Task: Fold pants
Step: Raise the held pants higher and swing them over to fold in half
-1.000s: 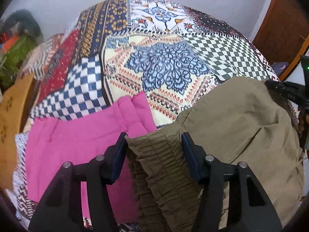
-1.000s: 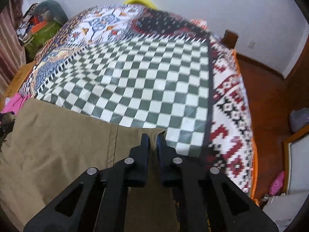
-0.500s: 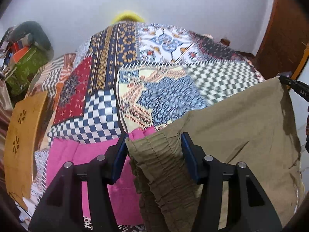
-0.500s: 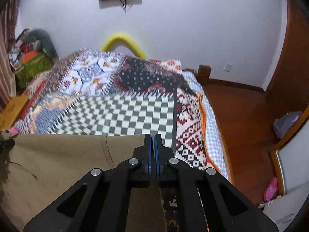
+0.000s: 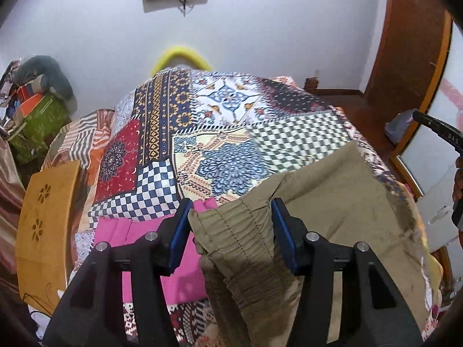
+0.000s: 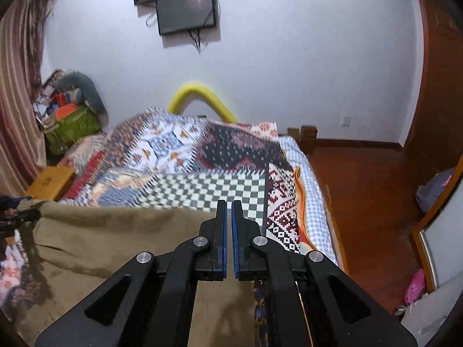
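Olive-brown pants [image 5: 327, 202] hang lifted above the patchwork bed cover [image 5: 220, 133], stretched between both grippers. My left gripper [image 5: 230, 217] is shut on their bunched elastic waistband [image 5: 234, 231], which fills the space between the fingers. My right gripper [image 6: 229, 211] is shut on the pants' [image 6: 121, 240] hem end; the fabric hangs down and leftward from it. The right gripper's body shows at the far right edge of the left wrist view [image 5: 439, 131].
A folded pink garment [image 5: 136, 234] lies on the bed under the left gripper. A wooden lap table [image 5: 43, 231] stands to the left. Bags [image 6: 69, 118] pile in the far left corner. A screen [image 6: 185, 5] hangs on the wall. Wooden floor [image 6: 361, 190] lies right of the bed.
Both grippers have risen and tilted up, lifting the olive pants off the bed; the wall and screen have come into view. Both grips are unchanged.
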